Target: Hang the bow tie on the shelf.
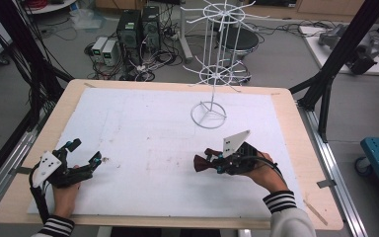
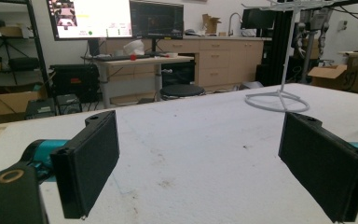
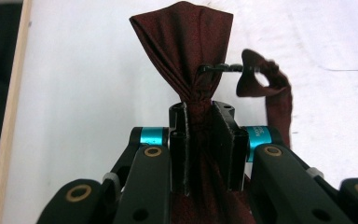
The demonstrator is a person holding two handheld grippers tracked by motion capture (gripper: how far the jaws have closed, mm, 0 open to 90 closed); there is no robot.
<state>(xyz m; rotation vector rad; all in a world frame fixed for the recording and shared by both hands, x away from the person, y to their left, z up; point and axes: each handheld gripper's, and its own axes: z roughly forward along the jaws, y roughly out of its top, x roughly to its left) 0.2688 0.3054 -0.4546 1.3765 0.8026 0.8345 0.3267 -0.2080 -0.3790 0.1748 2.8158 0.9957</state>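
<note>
White padded table (image 1: 143,123), right tool (image 1: 208,163) clamping maroon bow tie (image 3: 186,51), left tool (image 1: 81,157) agape

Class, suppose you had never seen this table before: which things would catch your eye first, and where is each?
The dark red bow tie stands out, clamped in the right gripper near the table's right front. Behind it, a white wire rack rises near the far edge. The left gripper rests at the left front, its fingers open.
</note>
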